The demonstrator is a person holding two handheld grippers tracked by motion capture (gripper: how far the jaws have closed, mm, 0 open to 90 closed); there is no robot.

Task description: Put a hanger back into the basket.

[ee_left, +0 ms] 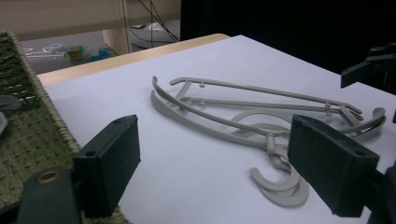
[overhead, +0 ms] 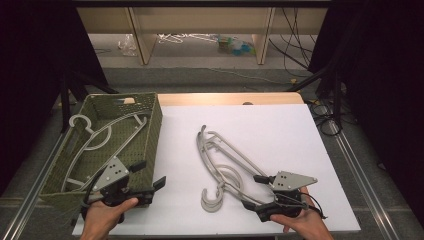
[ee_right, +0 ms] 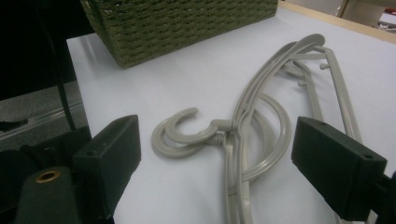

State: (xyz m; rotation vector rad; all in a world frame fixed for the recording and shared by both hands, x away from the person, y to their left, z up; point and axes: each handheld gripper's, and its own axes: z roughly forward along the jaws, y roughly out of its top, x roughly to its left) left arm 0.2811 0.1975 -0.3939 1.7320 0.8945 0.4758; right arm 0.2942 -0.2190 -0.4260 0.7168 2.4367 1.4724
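A stack of grey plastic hangers lies in the middle of the white table top, hooks toward the front edge. My right gripper stands open just right of the hooks, nothing between its jaws. In the right gripper view the hangers and hooks lie ahead of the open gripper. My left gripper is open and empty at the front right corner of the green woven basket. In the left gripper view the hangers lie beyond the open gripper. More grey hangers rest inside the basket.
The basket takes up the table's left side. The white sheet covers a wooden table whose far edge shows. Beyond it are a grey floor, shelf legs and loose clutter. Black curtains and cables flank both sides.
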